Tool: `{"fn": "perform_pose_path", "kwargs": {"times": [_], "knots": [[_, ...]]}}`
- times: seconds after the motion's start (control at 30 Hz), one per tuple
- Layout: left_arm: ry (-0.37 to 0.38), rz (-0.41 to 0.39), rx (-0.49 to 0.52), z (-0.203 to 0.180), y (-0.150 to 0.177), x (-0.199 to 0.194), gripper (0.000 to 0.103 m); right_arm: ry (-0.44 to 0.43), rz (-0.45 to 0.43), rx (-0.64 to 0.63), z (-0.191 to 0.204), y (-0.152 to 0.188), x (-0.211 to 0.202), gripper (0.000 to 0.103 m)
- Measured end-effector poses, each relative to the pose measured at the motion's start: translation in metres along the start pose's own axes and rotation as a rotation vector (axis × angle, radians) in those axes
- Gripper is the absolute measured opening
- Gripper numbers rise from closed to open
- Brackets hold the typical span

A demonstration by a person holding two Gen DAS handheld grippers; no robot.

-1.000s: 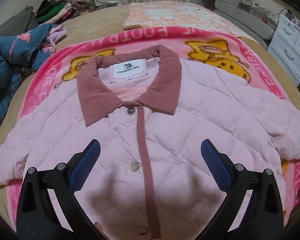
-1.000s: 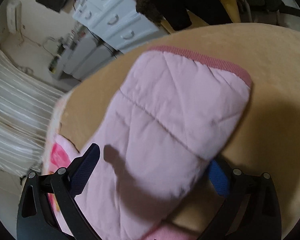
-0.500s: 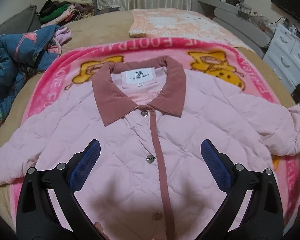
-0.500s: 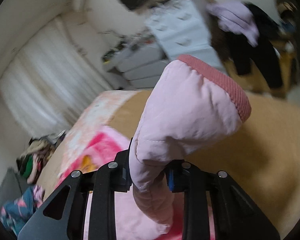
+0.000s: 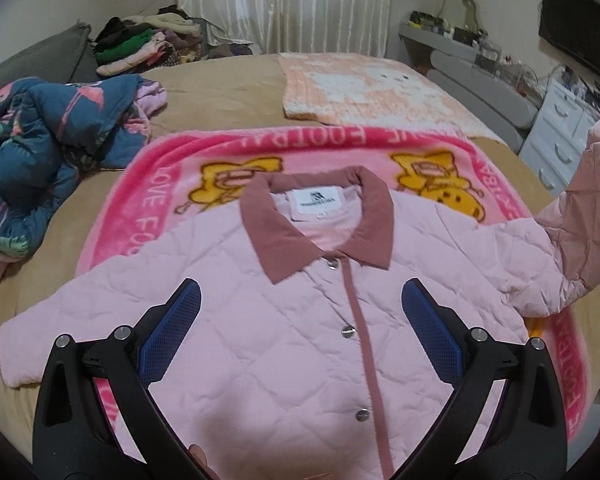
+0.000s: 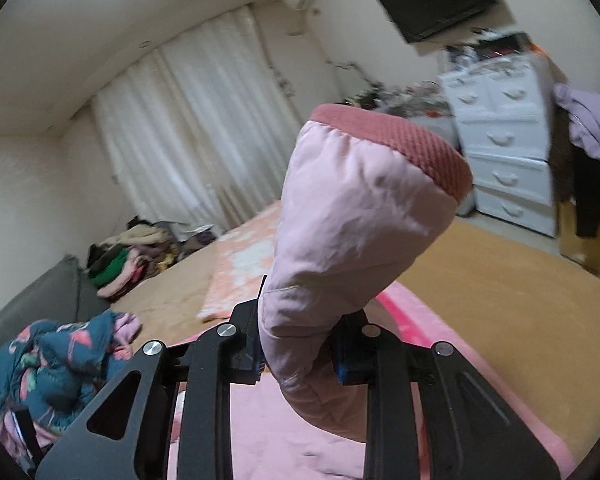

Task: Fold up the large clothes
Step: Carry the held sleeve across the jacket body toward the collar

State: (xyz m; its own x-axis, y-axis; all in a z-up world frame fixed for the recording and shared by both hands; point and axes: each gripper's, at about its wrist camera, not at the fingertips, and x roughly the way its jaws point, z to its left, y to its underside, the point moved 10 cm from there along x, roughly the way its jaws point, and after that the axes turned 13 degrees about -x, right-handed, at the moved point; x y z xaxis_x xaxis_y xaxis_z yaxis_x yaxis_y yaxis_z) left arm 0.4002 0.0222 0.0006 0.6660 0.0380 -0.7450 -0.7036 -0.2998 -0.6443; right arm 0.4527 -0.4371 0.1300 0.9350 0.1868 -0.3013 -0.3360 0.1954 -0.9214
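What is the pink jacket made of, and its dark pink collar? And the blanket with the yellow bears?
Pink jacket: looks like smooth, padded quilted fabric, stitched in diamonds. Collar: seemingly a matte ribbed fabric, maybe corduroy, like the sleeve cuff. Blanket: seemingly soft fleece, with a fuzzy printed surface.

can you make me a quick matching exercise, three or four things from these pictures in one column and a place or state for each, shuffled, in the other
Things:
1. right gripper
2. left gripper
3. collar
4. blue quilt

Places or states:
A. lying flat, with a white label inside
B. open above the jacket front
C. bunched up on the bed, left of the pink blanket
D. shut on the sleeve, its cuff raised

Pairs: 1-D, 2-B, 3-A, 4-C
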Motion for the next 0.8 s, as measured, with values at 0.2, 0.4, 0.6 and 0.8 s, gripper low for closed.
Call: {"fn": "perform_pose_path", "kwargs": {"times": [0.2, 0.4, 0.6, 0.8], "knots": [[-0.007, -0.005, -0.062, 0.031, -0.010, -0.004, 0.094, -0.073, -0.011, -0.106, 0.069, -0.018, 0.005, 0.024], [-0.010, -0.005, -0.102, 0.059, -0.014, -0.006, 0.094, -0.139, -0.020, -0.174, 0.131, -0.020, 0.012, 0.024], [-0.013, -0.008, -0.143, 0.090, -0.017, -0.009, 0.094, -0.189, -0.009, -0.212, 0.180, -0.006, 0.025, 0.024], [0.001, -0.015, -0.171, 0.110, -0.020, -0.014, 0.094, -0.222, 0.003, -0.241, 0.216, 0.014, 0.036, 0.024]]}}
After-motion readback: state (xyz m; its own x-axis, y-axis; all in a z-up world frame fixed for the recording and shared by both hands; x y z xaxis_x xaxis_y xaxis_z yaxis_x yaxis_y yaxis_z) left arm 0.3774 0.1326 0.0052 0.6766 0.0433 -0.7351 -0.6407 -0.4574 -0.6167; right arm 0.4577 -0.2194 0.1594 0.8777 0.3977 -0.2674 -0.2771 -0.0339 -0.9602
